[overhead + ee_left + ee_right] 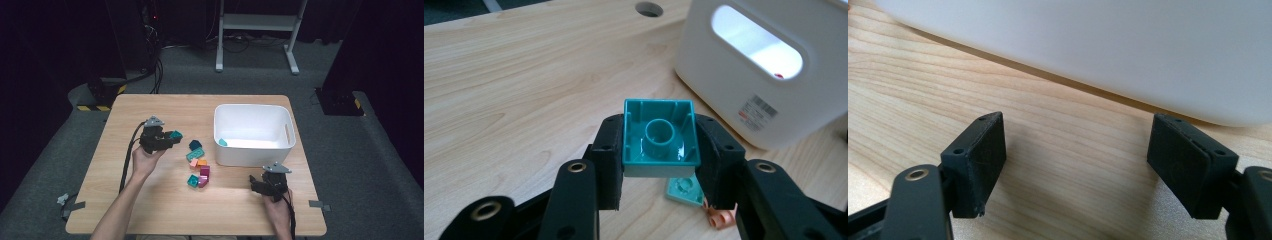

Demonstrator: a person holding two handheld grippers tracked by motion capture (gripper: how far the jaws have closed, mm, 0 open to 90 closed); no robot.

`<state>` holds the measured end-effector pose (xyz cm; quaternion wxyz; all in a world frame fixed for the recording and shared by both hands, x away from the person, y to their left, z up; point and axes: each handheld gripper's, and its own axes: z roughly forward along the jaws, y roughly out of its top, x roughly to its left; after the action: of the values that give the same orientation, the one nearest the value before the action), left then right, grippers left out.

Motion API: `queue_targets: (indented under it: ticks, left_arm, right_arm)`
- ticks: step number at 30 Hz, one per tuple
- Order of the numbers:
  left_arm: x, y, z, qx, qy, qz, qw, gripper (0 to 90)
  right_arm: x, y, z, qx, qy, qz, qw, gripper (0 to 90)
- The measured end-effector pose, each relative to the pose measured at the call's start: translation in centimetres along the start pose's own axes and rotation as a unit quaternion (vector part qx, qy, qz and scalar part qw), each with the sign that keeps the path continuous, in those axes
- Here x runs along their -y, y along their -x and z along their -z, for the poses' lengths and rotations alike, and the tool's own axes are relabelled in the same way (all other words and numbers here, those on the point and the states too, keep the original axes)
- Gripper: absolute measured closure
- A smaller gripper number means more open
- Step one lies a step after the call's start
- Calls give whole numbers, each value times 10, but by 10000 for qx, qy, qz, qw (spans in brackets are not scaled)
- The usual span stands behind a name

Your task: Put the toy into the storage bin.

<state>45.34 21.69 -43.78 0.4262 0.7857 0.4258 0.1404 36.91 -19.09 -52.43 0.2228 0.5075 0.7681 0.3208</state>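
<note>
We have the left gripper (172, 136) up off the wooden table (150, 210), left of the block pile, jaws clamped on a teal toy brick (176, 134). In the left gripper view the teal brick (660, 137) sits square between the two black pads, hollow underside facing the camera, round tube in its middle visible. Both pads press its side walls. The left gripper (659, 160) hangs above the tabletop, brick clear of the wood.

Below it in that view we see another teal piece (684, 190) lying flat on the table and a peach piece (721, 218) just beside it, part hidden by the jaw.

The white bin (254, 134) stands right of the pile, open top, handle cutouts in its end walls. A small teal block (222, 142) lies inside, at its near-left corner. In the left gripper view the bin (724, 95) is near, ahead and right, with a barcode label on its wall.

The loose pile (199, 165) on the table between gripper and bin: dark teal, teal, orange, pink, magenta pieces, touching or just beside each other.

The right gripper (261, 186) sits low by the near-right table edge, in front of the bin, held in the person's right hand (277, 207). In the right gripper view its jaws stand wide apart with just bare wood between them, right gripper (1075, 165) pointed at the bin's white wall (1098, 45).
</note>
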Motion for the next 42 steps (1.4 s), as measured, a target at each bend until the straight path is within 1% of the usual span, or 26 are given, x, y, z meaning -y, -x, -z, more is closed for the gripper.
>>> queue_targets:
  ticks: [1, 2, 3, 5, 6, 9, 12, 14, 17, 20, 22, 24, 26, 29, 31, 34, 38, 41, 42]
  left_arm:
    - [0, 2, 0, 10, -26, -51, 10000, 584]
    - [-1, 2, 1, 96, -6, -7, 10000, 584]
    - [-1, 2, 1, 96, -6, -7, 10000, 584]
    - [-3, 1, 4, 197, 74, 113, 9997, 583]
    - [-4, 2, 4, 214, 86, 125, 9997, 584]
    - [-7, 5, 4, 289, 79, 82, 9995, 584]
    - [-12, 11, 7, 341, 61, -12, 9994, 584]
    - [-16, 15, 9, 341, 64, -71, 9994, 584]
    - [-22, 18, 13, 426, 164, -15, 9990, 583]
    - [-28, 23, 17, 441, 146, -90, 9989, 583]
    - [-29, 24, 19, 459, 159, -98, 9988, 584]
    - [-33, 27, 24, 535, 197, -114, 9983, 584]
    - [-37, 29, 26, 528, 185, -184, 9983, 584]
    - [-45, 31, 28, 562, 247, -180, 9980, 584]
    - [-50, 33, 29, 600, 256, -183, 9977, 583]
    - [-57, 38, 29, 604, 217, -286, 9975, 583]
    - [-67, 44, 27, 679, 218, -379, 9967, 583]
    - [-71, 47, 27, 732, 238, -381, 9963, 583]
    - [-72, 50, 27, 800, 275, -366, 9957, 583]
  right_arm:
    - [0, 0, 0, 0, 1, 3, 10000, 233]
    - [0, 0, 0, 0, -1, 1, 10000, 233]
    - [0, 0, 0, 0, -1, 2, 10000, 233]
    - [0, 0, 0, -1, -1, 0, 10000, 233]
    - [0, 0, 0, -1, -1, 2, 10000, 233]
    - [0, 0, 0, -7, -3, -1, 10000, 233]
    - [0, 0, 0, -3, 2, 8, 10000, 233]
    - [0, 0, 0, -3, 1, 6, 10000, 233]
    - [0, 0, 0, -3, 1, 6, 10000, 232]
    - [0, 0, 0, -4, 2, 8, 10000, 233]
    - [0, 0, 0, -7, 1, 11, 10000, 233]
    - [0, 0, 0, -7, 1, 10, 10000, 232]
    - [0, 0, 0, -8, 1, 9, 10000, 232]
    - [0, 0, 0, -7, 0, 10, 10000, 232]
    - [0, 0, 0, -8, 0, 10, 10000, 232]
    - [0, 0, 0, -14, 9, 41, 10000, 232]
    - [0, 0, 0, -11, 4, 43, 10000, 232]
    - [0, 0, 0, -13, 4, 42, 10000, 232]
    - [0, 0, 0, -13, 4, 45, 10000, 232]
